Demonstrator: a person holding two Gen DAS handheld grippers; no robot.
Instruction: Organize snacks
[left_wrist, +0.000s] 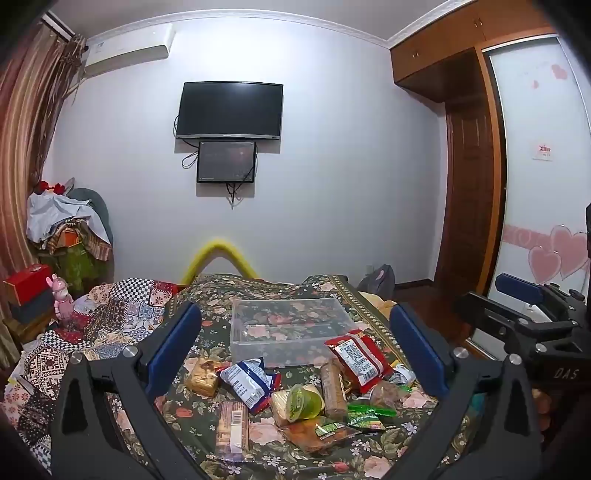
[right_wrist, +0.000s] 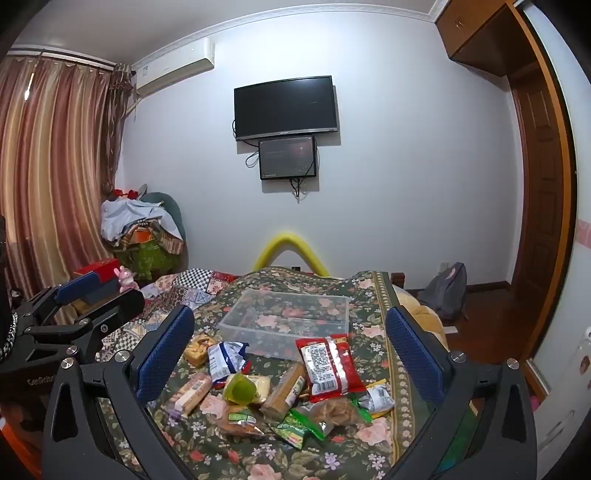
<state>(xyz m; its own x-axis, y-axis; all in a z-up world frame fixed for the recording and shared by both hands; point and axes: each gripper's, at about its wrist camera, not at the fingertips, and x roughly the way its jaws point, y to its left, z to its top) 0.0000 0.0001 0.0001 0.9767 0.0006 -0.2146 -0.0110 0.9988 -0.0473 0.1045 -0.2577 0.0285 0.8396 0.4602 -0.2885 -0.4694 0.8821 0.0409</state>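
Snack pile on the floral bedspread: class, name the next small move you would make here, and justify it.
Probably lower the right tool onto the red packet. Both tools are open and hold nothing, the clear box behind the pile is empty, and that packet lies on top, nearest the box.

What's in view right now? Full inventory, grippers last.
clear plastic bin: 1, transparent, empty, on the floral bedspread behind the snacks
snack pile: about a dozen mixed packets, loose on the bedspread in front of the bin
red snack bag: 1, red and white, right of the pile, near the bin
blue-white packet: 1, left of centre
green jelly cup: 1, yellow-green, on its side, pile centre
floral bedspread: 1, dark green with pink flowers
wall TV: 1, black, off
small screen: 1, black, under the TV
air conditioner: 1, white, upper left
left gripper: open, over the pile
right gripper: open, over the pile
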